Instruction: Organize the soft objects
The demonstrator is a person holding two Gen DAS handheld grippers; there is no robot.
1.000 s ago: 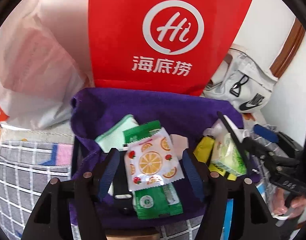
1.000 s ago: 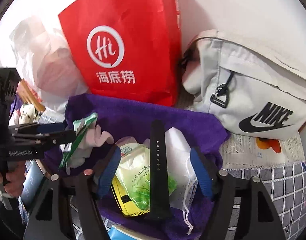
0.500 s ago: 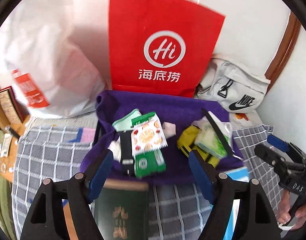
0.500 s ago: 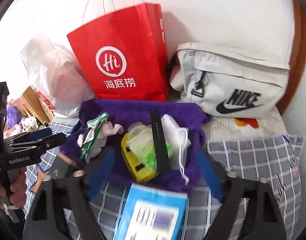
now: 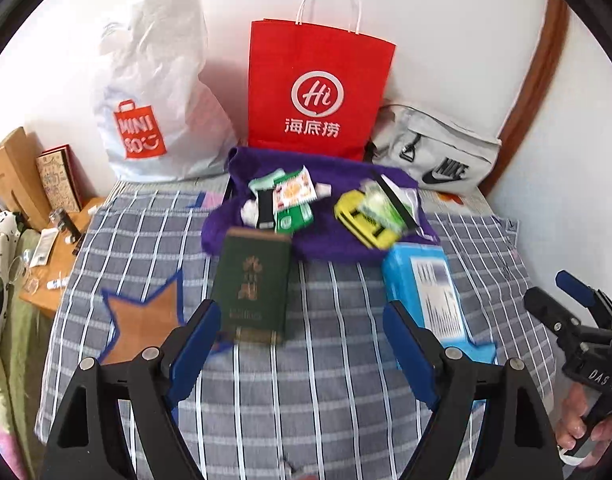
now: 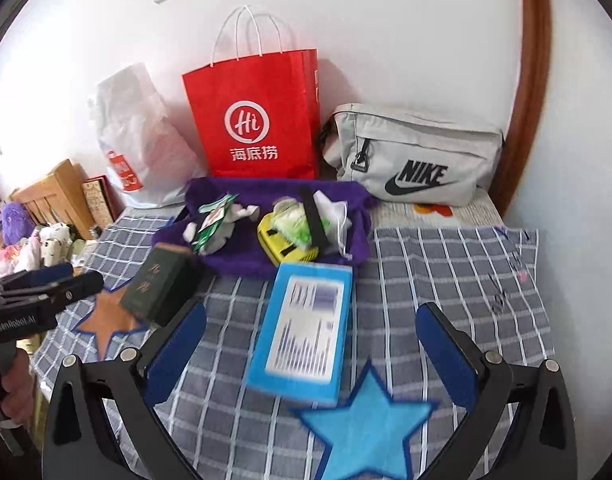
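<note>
A purple cloth (image 5: pixel 329 246) lies on the checked blanket and holds soft packets: an orange-print sachet (image 5: pixel 296 192), a green packet (image 5: pixel 296 220), a yellow pack (image 5: pixel 363 222) under a green wipes pack (image 6: pixel 292 222), and a white pouch (image 6: pixel 331 210). My left gripper (image 5: pixel 302 320) hangs above the blanket, well short of the cloth, its jaws opening with nothing held. My right gripper (image 6: pixel 311 316) is also raised, its jaws opening wide and gripping nothing. A blue box (image 6: pixel 306 326) lies below the gap.
A dark green box (image 5: pixel 254 284) lies in front of the cloth. An orange star (image 5: pixel 146 320) and a blue star (image 6: pixel 365 416) mark the blanket. A red paper bag (image 5: pixel 317 92), a white plastic bag (image 5: pixel 154 108) and a grey pouch bag (image 6: pixel 413 156) line the wall. A wooden bedside table (image 5: pixel 46 248) stands left.
Both grippers have pulled back and up from the purple cloth, and their jaws have widened. The green box, blue box and star patches have come into view.
</note>
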